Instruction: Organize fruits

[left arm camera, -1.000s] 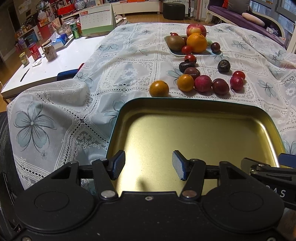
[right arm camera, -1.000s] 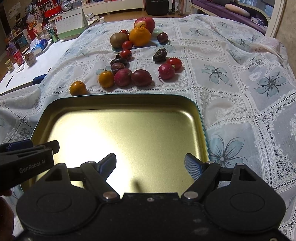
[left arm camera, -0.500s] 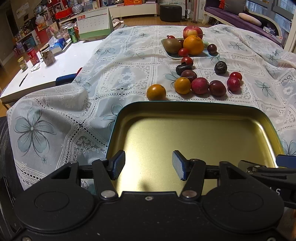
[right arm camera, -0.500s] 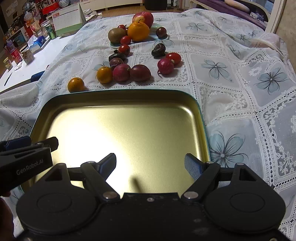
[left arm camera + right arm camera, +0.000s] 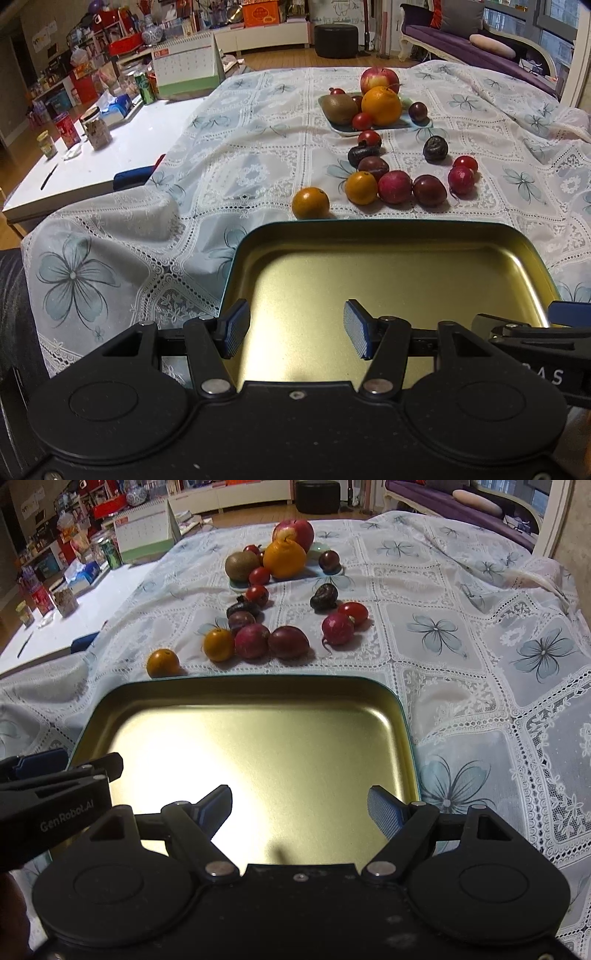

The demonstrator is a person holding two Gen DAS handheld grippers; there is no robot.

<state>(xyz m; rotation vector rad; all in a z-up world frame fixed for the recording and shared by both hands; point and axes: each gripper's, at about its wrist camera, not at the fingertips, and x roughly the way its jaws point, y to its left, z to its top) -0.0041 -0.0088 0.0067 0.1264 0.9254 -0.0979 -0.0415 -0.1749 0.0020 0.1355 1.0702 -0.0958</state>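
Note:
A gold metal tray (image 5: 388,236) (image 5: 258,690) lies on the lace tablecloth right in front of both grippers, with nothing in it. Beyond its far rim lie loose fruits: a small orange (image 5: 310,202) (image 5: 163,662), another orange (image 5: 361,188), red and dark plums (image 5: 394,187) and cherry tomatoes (image 5: 465,163). Further back a plate (image 5: 391,125) holds an apple (image 5: 379,79), a big orange (image 5: 381,105) and a kiwi (image 5: 340,109). My left gripper (image 5: 295,328) is open and empty over the tray's near left. My right gripper (image 5: 301,808) is open and empty over its near right.
A white side table (image 5: 96,162) at the left holds jars, cans and a desk calendar (image 5: 186,68). A purple sofa (image 5: 476,51) stands at the back right. The tablecloth (image 5: 480,646) spreads wide to the right of the fruits.
Both grippers have pulled back and tilted up a little, so the fruits and tray sit lower in view. Both jaws stay open.

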